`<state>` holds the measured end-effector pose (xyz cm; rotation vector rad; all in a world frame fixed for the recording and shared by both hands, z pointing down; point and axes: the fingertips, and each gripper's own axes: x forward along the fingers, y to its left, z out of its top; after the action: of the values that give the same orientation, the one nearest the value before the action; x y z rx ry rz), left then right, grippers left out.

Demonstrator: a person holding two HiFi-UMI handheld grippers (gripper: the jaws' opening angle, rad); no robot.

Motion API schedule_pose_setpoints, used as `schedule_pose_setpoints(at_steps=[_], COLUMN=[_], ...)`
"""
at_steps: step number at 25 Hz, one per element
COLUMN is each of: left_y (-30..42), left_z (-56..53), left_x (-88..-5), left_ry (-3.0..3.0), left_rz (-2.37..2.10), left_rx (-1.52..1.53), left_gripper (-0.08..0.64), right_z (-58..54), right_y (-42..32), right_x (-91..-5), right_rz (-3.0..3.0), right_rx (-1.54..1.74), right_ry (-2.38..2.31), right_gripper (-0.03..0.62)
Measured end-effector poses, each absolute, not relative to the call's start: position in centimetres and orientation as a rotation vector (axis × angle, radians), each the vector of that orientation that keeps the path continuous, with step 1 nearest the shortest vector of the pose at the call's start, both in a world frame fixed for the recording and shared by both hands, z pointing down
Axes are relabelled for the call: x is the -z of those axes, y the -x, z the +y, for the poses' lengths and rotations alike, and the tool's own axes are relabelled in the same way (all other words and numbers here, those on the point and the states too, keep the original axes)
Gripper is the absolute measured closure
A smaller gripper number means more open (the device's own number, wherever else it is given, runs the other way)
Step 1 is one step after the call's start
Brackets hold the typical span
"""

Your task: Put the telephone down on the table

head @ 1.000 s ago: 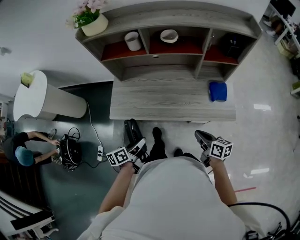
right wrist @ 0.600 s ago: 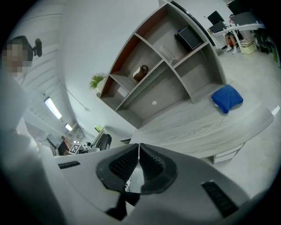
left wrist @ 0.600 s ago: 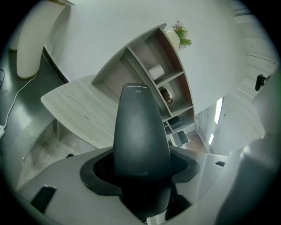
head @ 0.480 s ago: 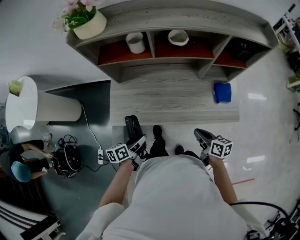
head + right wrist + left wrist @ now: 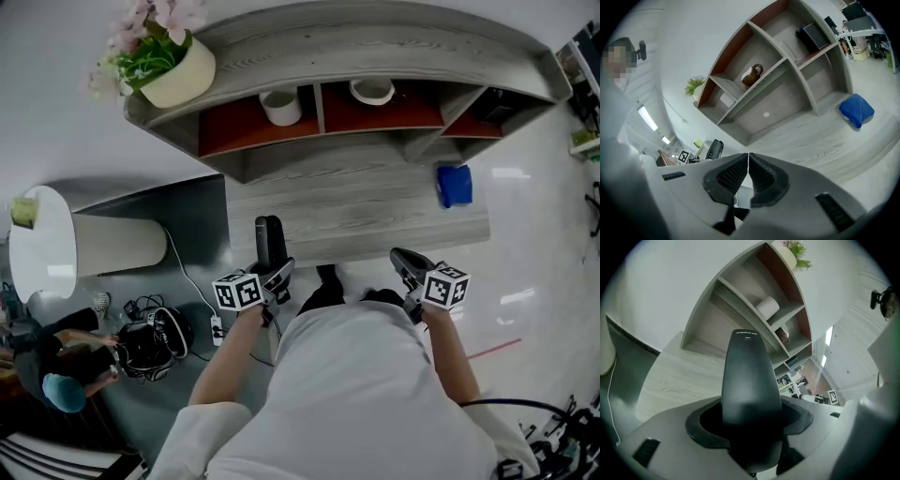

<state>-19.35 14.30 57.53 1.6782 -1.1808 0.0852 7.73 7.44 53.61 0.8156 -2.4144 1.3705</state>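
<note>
A black telephone handset (image 5: 270, 239) (image 5: 750, 376) stands up out of my left gripper (image 5: 277, 274) (image 5: 751, 414), whose jaws are shut on its lower end. Its upper end points at the front left part of the grey wooden table (image 5: 375, 211) (image 5: 679, 376). In the head view the handset overlaps the table's front edge. My right gripper (image 5: 405, 262) (image 5: 748, 161) hangs before the table's front right part, with its ribbed pads closed together and nothing between them. The handset (image 5: 714, 149) also shows far left in the right gripper view.
A blue cloth (image 5: 456, 185) (image 5: 856, 109) lies at the table's right end. Behind the table stands a shelf unit (image 5: 328, 56) with a cup, a bowl and a flower pot (image 5: 173, 66). Left of it stand a white round stand (image 5: 42, 248), floor cables and a crouching person (image 5: 56, 375).
I have come closer to the table. Both grippers moved forward with me, and the handset's top now reaches the table's front edge. The grip on it is unchanged.
</note>
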Motion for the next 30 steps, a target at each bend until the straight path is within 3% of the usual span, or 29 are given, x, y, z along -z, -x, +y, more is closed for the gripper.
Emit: schedule_pose_setpoints(at_steps=[11, 30], left_y=[21.0, 12.3], left_z=[7.9, -1.2], left_x=[-59.0, -64.2], left_ry=[-1.796, -1.946], left_rz=[-1.054, -0.875], left_rx=[-0.223, -0.656], left_gripper=[0.255, 0.256], right_z=[6.9, 2.4], right_y=[-5.3, -9.6], right_x=[-54.3, -55.7], right_rz=[-2.392, -2.364], right_rx=[-1.421, -1.491], right_ry=[-0.927, -0.933], right_gripper=[0.574, 0.574])
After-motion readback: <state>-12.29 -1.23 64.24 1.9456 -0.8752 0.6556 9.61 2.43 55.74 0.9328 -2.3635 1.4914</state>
